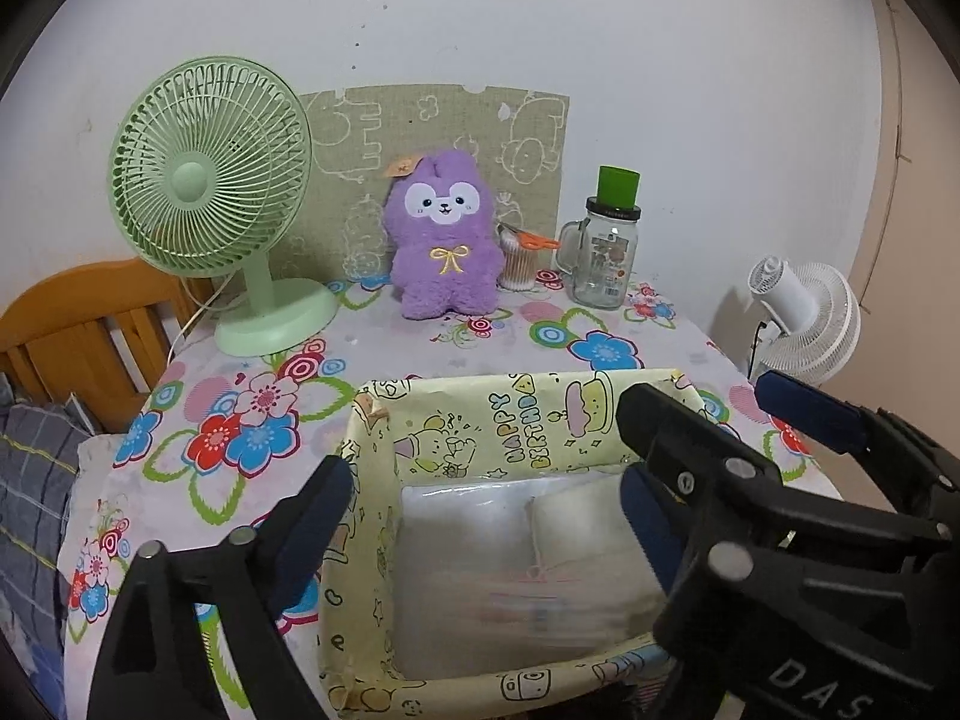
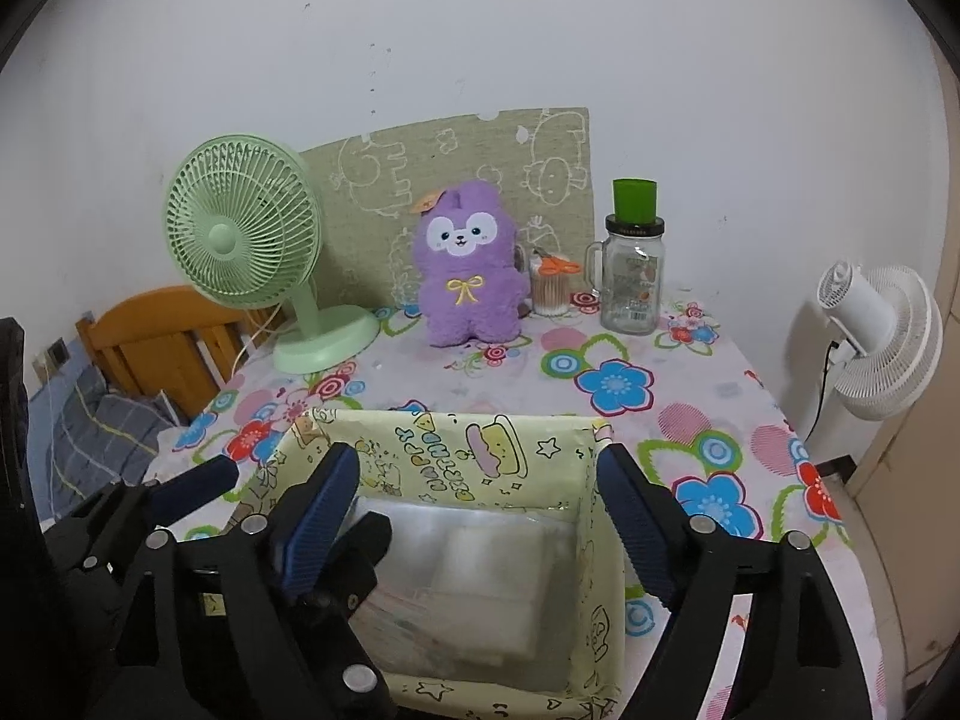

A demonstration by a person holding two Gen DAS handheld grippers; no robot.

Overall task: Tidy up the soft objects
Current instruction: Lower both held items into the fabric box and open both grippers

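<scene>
With both the left gripper [image 1: 486, 516] and the right gripper [image 2: 480, 516] wide open and empty over the box [image 1: 480, 414], the light, slippery plastic-wrapped cloth pack [image 1: 516, 564] is best pinched at its edges.

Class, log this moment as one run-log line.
left gripper: open | right gripper: open | clear bag: in yellow box | purple plush: upright on table

This is a bedroom in a home. A wooden bed frame [image 1: 90, 324] with a checked blanket [image 1: 33, 480] is on the left. A table has a flowery cloth [image 1: 468, 342]. At the far side stand a green fan [image 1: 210, 180] and a purple plush toy [image 1: 444, 234].
</scene>
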